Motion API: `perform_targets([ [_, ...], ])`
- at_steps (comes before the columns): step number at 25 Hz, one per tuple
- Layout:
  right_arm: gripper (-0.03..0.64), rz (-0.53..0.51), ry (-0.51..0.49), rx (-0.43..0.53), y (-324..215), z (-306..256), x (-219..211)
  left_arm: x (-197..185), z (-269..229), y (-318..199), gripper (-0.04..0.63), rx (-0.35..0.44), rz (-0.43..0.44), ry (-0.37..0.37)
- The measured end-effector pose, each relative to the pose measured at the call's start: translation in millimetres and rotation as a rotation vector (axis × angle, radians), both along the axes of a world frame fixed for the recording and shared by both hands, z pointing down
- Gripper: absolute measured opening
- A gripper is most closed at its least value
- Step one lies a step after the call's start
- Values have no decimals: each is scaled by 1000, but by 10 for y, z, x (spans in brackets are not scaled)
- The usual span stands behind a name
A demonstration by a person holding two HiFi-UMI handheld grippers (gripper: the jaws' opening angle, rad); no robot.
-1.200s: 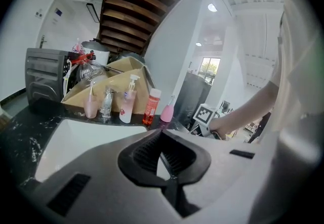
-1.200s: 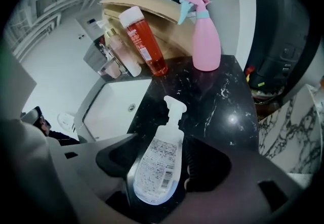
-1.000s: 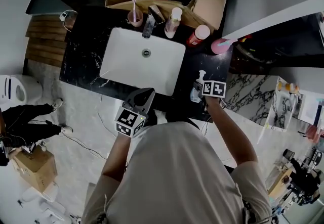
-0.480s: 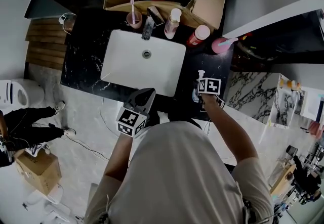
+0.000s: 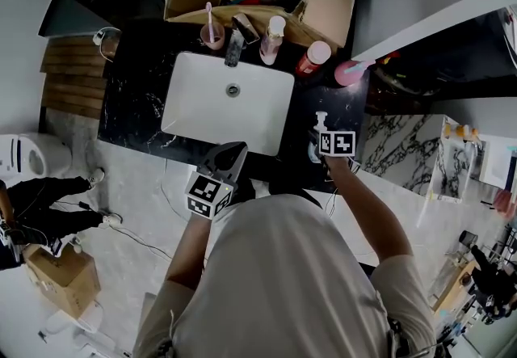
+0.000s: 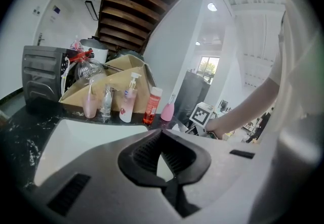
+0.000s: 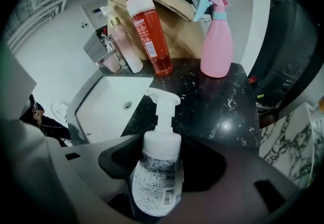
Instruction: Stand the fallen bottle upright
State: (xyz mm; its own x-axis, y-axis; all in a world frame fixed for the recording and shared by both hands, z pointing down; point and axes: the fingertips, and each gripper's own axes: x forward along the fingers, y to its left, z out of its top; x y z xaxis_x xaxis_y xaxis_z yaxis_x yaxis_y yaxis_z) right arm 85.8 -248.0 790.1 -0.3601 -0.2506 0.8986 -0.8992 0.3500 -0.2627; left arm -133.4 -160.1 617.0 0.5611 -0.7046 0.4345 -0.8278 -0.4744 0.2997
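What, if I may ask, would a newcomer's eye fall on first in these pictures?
Most striking is the white pump bottle between the right gripper's jaws, which have just been closing around it, at the black counter's near edge. Then the white sink, left of the bottle in the head view. A red bottle and a pink spray bottle stand at the counter's back.

I see my right gripper (image 7: 172, 153) at lower centre, jaws just closing around a white pump bottle (image 7: 157, 167), with a dark gap on the bottle's right. A pink spray bottle (image 7: 216, 41) stands upper right.
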Motion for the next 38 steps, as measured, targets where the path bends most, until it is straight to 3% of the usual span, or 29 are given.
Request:
perform_targets([
  [23,255,-109,30,320,-178,-579,120,109,-175,100,6,31,22,-13],
  [38,257,-176,53,478,-13,-607,114,211,-172,171,6,15,53,-30],
])
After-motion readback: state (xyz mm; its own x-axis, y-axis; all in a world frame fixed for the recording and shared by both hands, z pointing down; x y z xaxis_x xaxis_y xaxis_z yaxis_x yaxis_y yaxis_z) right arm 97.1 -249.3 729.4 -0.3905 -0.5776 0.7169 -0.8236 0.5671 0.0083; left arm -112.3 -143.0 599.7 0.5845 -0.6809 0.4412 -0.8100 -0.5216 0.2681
